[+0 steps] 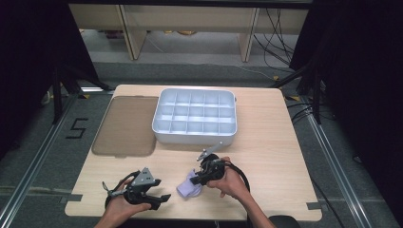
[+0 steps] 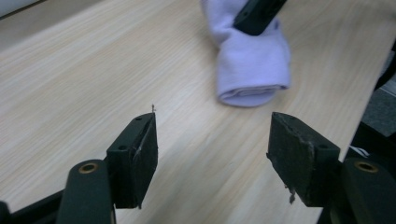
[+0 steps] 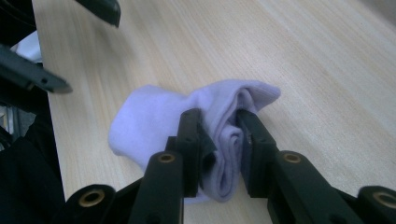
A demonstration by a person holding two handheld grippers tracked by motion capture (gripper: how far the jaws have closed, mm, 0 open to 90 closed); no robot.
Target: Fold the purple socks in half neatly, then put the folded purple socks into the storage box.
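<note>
A folded pale lilac sock (image 1: 188,188) (image 2: 252,65) (image 3: 187,116) lies on the wooden table near its front edge. My right gripper (image 1: 196,182) (image 3: 219,140) is shut on the sock, both jaws pinching a fold of it. My left gripper (image 1: 164,198) (image 2: 212,149) hovers to the left of the sock, jaws wide apart with nothing between them; it points toward the sock. A white tray (image 1: 195,135) divided into many small compartments stands at the back middle of the table.
A flat brown translucent lid (image 1: 126,126) lies left of the tray. Bare tabletop (image 1: 271,156) lies to the right. Black curtains, cables and table legs stand beyond the far edge.
</note>
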